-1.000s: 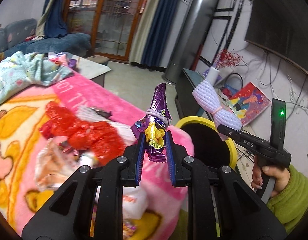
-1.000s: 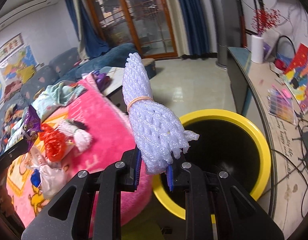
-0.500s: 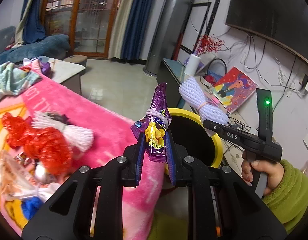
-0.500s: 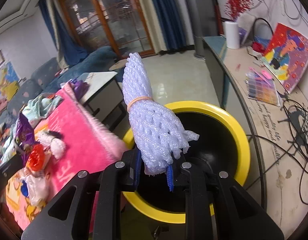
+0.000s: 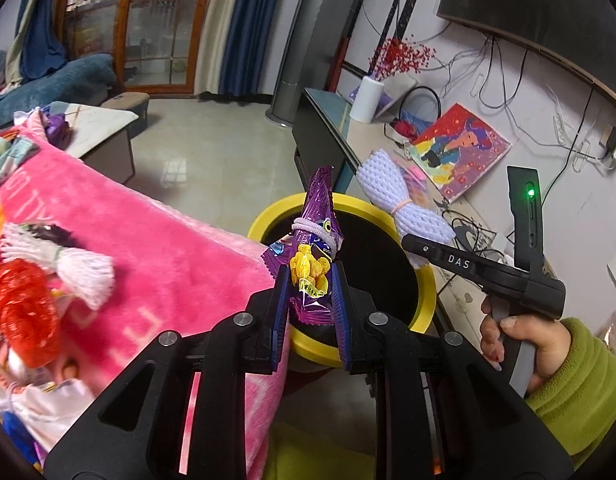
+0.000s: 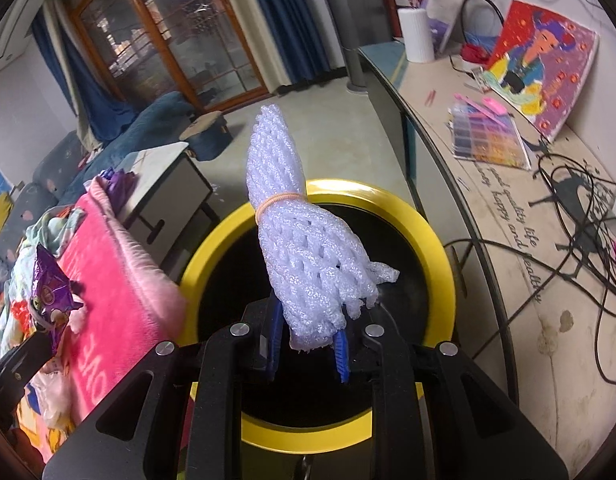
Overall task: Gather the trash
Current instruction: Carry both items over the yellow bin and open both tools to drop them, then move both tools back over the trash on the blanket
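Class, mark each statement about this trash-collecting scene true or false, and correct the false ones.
1. The left gripper is closed on a purple snack wrapper. True.
2. The right gripper is empty. False: it clamps a white foam net bundle.
3. The bin has a yellow rim and a dark inside. True.
4. The foam net is tied with a black cord. False: a pale orange rubber band cinches it.
5. A red crinkled wrapper lies on the pink blanket. True.
6. The bin is tipped over on its side. False: it stands upright, mouth up.
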Tool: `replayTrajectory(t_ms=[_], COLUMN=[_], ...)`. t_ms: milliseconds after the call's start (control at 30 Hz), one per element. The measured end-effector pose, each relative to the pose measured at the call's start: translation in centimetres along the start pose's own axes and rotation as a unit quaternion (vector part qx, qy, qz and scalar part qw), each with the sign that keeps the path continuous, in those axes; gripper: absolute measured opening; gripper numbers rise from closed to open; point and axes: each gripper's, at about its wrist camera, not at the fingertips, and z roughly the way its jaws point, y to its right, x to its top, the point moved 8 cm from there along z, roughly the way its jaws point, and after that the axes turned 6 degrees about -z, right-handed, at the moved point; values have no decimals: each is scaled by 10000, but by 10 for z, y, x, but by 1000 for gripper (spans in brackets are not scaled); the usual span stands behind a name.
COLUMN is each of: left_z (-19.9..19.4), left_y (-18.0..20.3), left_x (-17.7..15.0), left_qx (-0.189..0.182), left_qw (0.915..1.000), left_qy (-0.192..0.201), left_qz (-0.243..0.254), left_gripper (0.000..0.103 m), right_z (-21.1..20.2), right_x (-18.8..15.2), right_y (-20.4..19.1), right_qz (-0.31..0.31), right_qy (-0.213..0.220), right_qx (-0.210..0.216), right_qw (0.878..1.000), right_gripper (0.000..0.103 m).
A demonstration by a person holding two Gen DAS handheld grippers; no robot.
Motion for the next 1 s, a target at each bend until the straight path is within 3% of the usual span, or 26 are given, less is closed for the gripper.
replayTrajectory(t_ms=[367,467,533,600,667,767,900,1000], left_z=[42,52,58,59,59,54,38,25], left_y=[15,19,22,21,20,17,10,5], left_x=[5,7,9,11,12,14,17,20], left_qx=[-61,-91,-100,-81,-123,-75,-10,107], left_qw=[9995,9993,9992,9993,9993,9995,9998,9997], left_qy=[-301,-367,-375,-370,-355,-291,-94,88], left_qz=[24,32,56,-15,-66,-115,-198,-211], left_gripper=[15,15,25,50,54,72,87,89], right_z=[15,17,17,17,15,13,6,0], right_x=[-10,-12,-12,-12,-11,-9,-5,0], right_y=[23,28,30,34,37,40,39,30], right_qz=[302,405,472,567,644,708,674,536], right_qy=[-249,-273,-277,-249,-222,-166,-35,103], right_qx=[-36,-34,-36,-54,-80,-140,-179,-196], right_qw=[9992,9988,9985,9981,9976,9973,9976,9983], right_gripper=[22,29,33,44,47,50,51,53])
